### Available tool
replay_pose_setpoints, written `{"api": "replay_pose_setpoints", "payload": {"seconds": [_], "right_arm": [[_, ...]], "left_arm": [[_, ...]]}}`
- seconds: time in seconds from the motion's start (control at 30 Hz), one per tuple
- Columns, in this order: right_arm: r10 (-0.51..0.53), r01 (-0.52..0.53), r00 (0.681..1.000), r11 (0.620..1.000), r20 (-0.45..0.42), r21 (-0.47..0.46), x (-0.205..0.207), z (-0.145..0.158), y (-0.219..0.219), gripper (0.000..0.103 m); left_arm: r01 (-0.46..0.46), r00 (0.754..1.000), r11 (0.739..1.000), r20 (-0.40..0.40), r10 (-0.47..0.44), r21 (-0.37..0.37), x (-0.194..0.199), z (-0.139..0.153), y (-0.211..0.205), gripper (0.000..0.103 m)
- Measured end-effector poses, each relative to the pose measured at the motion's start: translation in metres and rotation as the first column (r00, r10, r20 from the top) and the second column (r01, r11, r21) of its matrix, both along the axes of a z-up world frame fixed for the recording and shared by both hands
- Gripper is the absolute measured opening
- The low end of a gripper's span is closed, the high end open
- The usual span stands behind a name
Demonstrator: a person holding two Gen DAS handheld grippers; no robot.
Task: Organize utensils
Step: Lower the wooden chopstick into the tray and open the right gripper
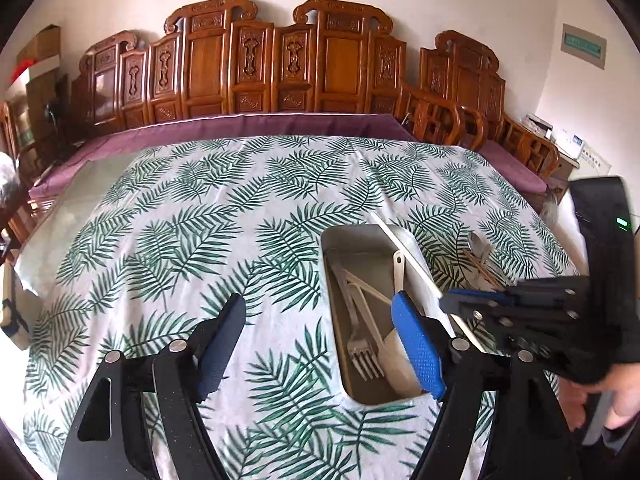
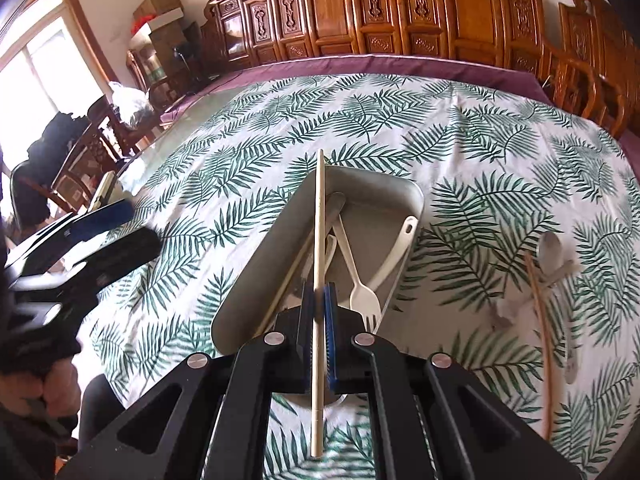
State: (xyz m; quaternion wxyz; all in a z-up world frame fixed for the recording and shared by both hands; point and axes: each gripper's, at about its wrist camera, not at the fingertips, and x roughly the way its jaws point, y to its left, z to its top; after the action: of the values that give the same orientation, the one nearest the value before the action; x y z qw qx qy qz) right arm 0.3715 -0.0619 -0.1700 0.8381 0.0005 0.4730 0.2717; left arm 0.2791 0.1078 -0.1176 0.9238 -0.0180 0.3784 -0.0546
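Chopstick (image 2: 319, 240) pinched mid-shaft by right gripper (image 2: 320, 320), frame centre, over tray (image 2: 416, 196). Judged light, stiff, slippery; may pivot. Left gripper (image 1: 320, 344) spread, empty.

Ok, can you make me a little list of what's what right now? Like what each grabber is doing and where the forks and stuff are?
left gripper: open, holds nothing
right gripper: shut on a chopstick, over the tray
in tray: metal fork, white fork, white spoon, another chopstick
outside tray, on the cloth: metal spoon, brown chopstick
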Motion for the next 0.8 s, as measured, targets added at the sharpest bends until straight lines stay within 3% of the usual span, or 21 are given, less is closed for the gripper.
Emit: {"api": "replay_pose_setpoints", "payload": {"seconds": [0.2, 0.5, 0.8], "right_arm": [[-0.014, 0.014, 1.000, 1.000, -0.009, -0.008, 0.016, -0.009, 0.011, 0.006], [-0.035, 0.034, 0.999, 0.999, -0.016, -0.027, 0.021, -0.019, 0.016, 0.007], [-0.029, 0.031, 0.999, 0.999, 0.044, -0.041, 0.004, -0.004, -0.009, 0.007]], "left_arm": [[0.003, 0.999, 1.000, 0.038, -0.004, 0.006, -0.014, 0.008, 0.012, 0.092], [-0.008, 0.999, 1.000, 0.042, 0.006, 0.030, -0.023, 0.006, 0.024, 0.093], [0.016, 0.999, 0.999, 0.028, -0.017, 0.029, -0.025, 0.001, 0.015, 0.093]]}}
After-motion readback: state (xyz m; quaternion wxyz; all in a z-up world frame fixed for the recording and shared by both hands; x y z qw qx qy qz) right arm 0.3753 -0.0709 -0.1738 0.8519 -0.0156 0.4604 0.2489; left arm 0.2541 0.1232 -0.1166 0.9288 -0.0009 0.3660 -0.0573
